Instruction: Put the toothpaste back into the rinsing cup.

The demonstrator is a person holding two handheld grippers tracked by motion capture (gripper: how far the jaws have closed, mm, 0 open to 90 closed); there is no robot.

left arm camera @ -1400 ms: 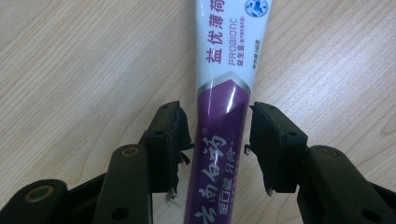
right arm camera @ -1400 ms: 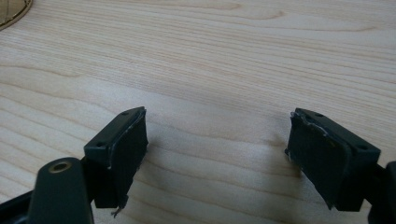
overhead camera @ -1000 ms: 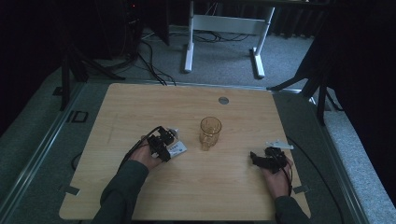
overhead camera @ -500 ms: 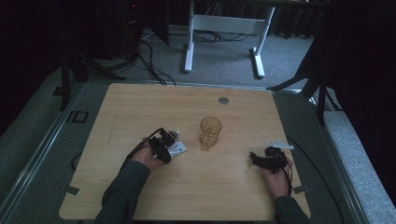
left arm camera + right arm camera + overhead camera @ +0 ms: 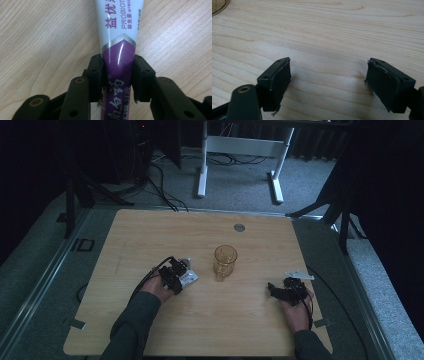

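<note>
Tube [image 5: 119, 50] clamped in L gripper [image 5: 119, 80], flat on table [image 5: 150, 235], near glass [image 5: 225, 261].
L jaws have just been closing; pads now press both sides of purple-and-white tube at its narrow end, prob. to lift it w/o slip. R gripper [image 5: 328, 82] idle, low over bare wood, jaws wide apart, nothing btwn them; judged parked clear so L can work. Glass upright mid-table, just beyond tube, apart from both grippers.

Wooden table [image 5: 150, 235] — tube [image 5: 119, 37], glass [image 5: 225, 261]
</note>
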